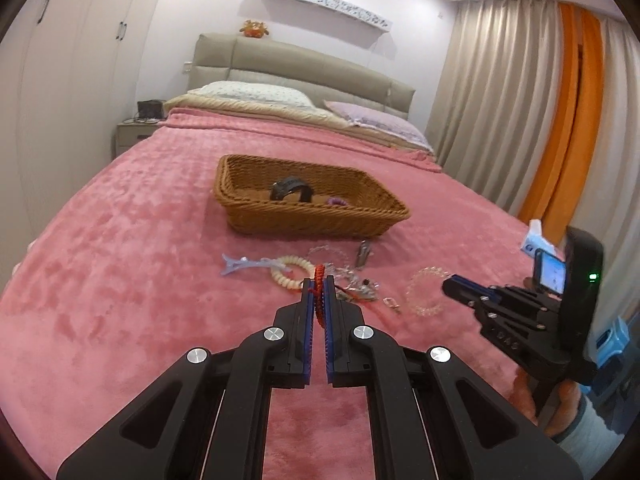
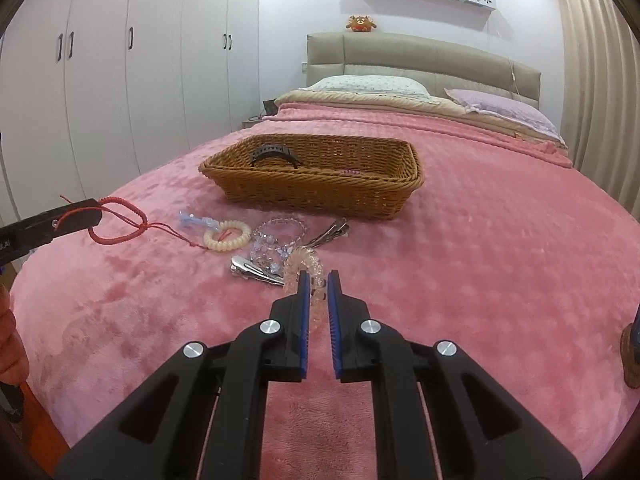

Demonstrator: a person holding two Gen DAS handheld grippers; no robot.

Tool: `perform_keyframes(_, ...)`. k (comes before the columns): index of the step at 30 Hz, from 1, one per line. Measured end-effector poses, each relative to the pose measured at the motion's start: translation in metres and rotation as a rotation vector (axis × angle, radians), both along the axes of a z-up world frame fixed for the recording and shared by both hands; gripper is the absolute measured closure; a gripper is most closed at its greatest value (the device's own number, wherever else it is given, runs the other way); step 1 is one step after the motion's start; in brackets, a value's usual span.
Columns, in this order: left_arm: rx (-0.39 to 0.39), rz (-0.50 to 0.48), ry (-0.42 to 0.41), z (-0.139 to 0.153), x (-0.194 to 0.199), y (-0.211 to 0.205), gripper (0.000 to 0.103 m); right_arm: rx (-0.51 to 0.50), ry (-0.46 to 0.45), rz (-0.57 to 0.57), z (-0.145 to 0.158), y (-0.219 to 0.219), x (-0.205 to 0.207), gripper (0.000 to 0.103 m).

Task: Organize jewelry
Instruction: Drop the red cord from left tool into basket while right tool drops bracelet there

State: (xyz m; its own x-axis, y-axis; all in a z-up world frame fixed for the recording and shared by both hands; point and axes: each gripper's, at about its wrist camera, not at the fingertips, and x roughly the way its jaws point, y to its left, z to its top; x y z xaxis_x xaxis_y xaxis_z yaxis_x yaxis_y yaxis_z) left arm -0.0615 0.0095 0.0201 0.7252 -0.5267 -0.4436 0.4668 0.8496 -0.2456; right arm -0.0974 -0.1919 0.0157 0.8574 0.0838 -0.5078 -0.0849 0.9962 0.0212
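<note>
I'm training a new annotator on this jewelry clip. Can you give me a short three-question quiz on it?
1. True or false: the left tool grips a red cord bracelet.
2. What does the right tool hold?
A. silver clip
B. clear bead bracelet
C. cream coil tie
3. Name the dark item in the basket.

Key: 1 true; 2 B, the clear bead bracelet; 3 a black watch.
</note>
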Motion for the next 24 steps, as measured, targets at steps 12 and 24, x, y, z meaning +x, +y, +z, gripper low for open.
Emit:
perform_keyframes(12, -0.088, -0.054, -0.093, 0.051, 0.006, 0.004, 0.101, 0.016, -0.085, 0.01, 0.043, 0.0, 0.002, 0.096)
perform_keyframes(24, -0.11, -0.025, -0.15, 0.101, 0.122, -0.031, 0.1, -0.002, -0.18, -0.015, 0.107, -0.009, 0.099, 0.096)
